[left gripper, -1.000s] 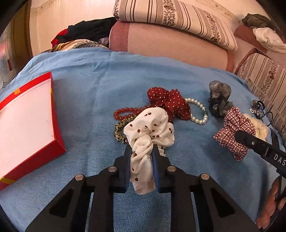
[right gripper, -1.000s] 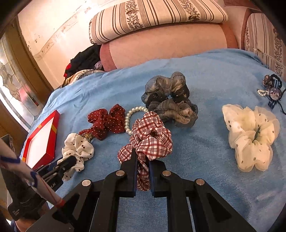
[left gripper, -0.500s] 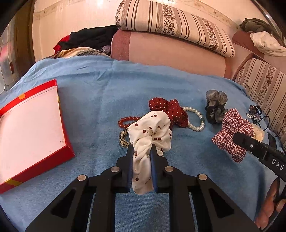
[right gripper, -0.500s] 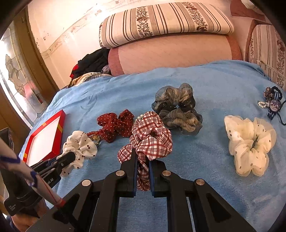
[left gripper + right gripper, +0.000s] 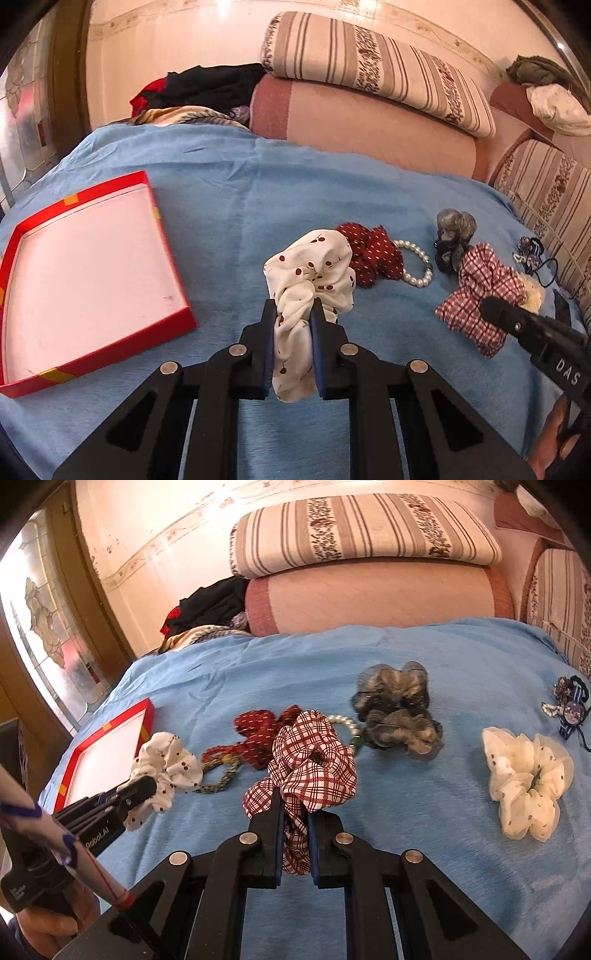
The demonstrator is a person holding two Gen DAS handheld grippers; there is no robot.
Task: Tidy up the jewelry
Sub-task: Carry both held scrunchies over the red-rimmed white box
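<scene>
on the blue blanket [image 5: 280, 192], left gripper [image 5: 293, 314] pinches the white cherry-print scrunchie [image 5: 314, 269], lifted just right of the red tray [image 5: 92, 273]. right gripper [image 5: 295, 814] pinches the red plaid scrunchie [image 5: 314, 768]. red dotted scrunchie [image 5: 258, 734], pearl bracelet [image 5: 415, 262], grey scrunchie [image 5: 399, 705] and cream scrunchie [image 5: 524, 775] lie on the blanket.

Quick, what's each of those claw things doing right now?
Left hand-held gripper: closed on the white cherry-print scrunchie.
Right hand-held gripper: closed on the red plaid scrunchie.
</scene>
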